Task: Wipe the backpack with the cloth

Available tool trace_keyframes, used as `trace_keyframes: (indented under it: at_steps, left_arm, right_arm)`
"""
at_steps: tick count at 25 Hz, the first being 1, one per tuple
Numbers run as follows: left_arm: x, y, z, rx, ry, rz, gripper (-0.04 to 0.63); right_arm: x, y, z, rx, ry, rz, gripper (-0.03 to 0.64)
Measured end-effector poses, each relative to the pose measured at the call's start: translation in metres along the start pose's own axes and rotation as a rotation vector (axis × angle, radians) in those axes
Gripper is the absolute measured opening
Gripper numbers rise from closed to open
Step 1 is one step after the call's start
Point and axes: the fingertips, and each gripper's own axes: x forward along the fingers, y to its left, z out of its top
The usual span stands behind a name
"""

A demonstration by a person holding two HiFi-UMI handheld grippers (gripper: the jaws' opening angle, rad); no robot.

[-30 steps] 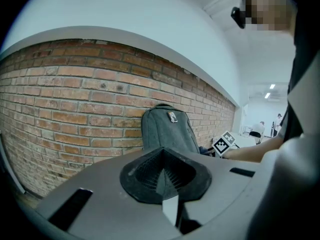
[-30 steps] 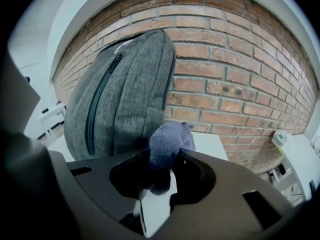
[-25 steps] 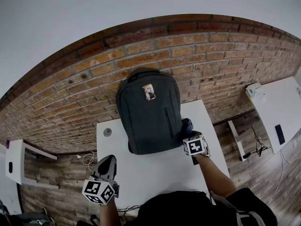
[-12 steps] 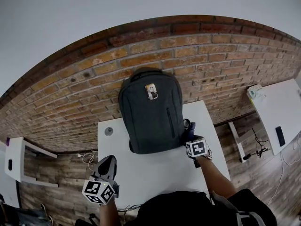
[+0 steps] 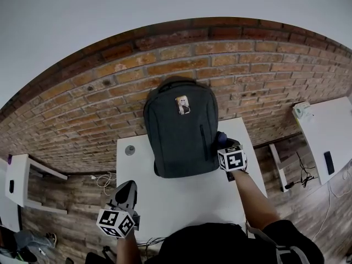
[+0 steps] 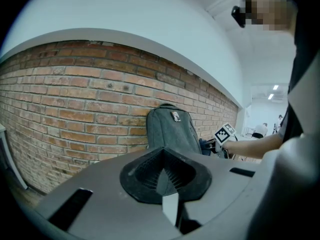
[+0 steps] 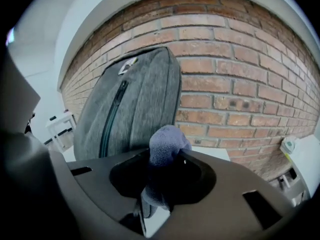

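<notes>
The person is holding the left gripper (image 5: pixel 126 187) low at the near left, its jaws pressed together with nothing between them. The right arm (image 5: pixel 250 197) is stretching forward on the right, and the right gripper (image 5: pixel 221 143) is clamping a bunched blue cloth (image 7: pixel 167 143) between its jaws.

We see a dark grey backpack (image 5: pixel 179 133), a blue-grey cloth (image 7: pixel 167 141), a red-brick wall (image 5: pixel 110 92) and a white table (image 5: pixel 181 197).
</notes>
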Motion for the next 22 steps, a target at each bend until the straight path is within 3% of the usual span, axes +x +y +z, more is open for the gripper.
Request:
trace_keyframes:
  at_steps: [4,11,22]
  left_arm:
    - [-0.001,0.002,0.0,-0.003,-0.004,0.001,-0.003]
    - [-0.003,0.009,-0.002,-0.013,-0.003,0.012,-0.003]
    - [-0.009,0.014,-0.005,-0.025,-0.008,0.038,-0.003]
  right_arm:
    - [0.003,0.0,0.028,-0.065,-0.006,-0.014,0.104]
    - [-0.006,-0.007,0.06,-0.017,-0.102,-0.013,0.104]
    - [-0.03,0.009,0.2,-0.084,-0.358,0.022,0.104]
